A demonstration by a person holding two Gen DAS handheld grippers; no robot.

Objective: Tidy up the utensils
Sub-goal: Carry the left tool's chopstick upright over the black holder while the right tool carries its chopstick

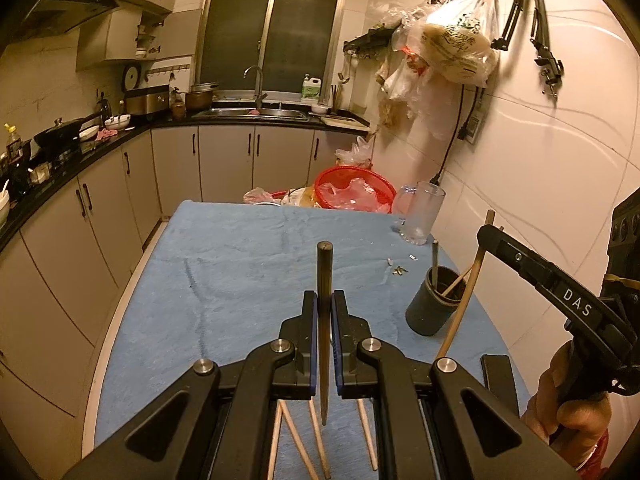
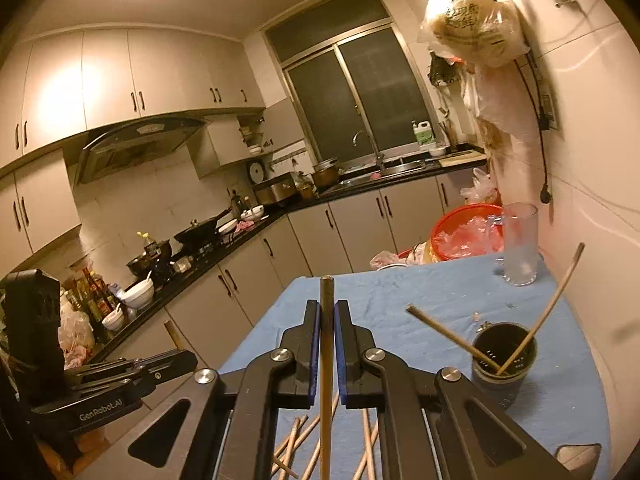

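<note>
My left gripper (image 1: 324,300) is shut on a dark chopstick (image 1: 324,280) that stands upright above the blue cloth. My right gripper (image 2: 327,308) is shut on a light wooden chopstick (image 2: 327,320), also upright; it shows at the right of the left wrist view (image 1: 486,236), holding that chopstick (image 1: 468,288) beside the holder. A dark cylindrical holder (image 1: 432,300) (image 2: 503,356) stands on the right of the table with two or three chopsticks (image 2: 548,304) leaning in it. Several loose wooden chopsticks (image 1: 316,436) (image 2: 296,440) lie on the cloth below the grippers.
A blue cloth (image 1: 240,264) covers the table by the white tiled wall. A clear glass mug (image 1: 422,212) (image 2: 519,244) stands at the far right. A red basket (image 1: 354,192) with plastic bags is behind the table. Small metal bits (image 1: 400,268) lie near the holder. Kitchen counters run along the left.
</note>
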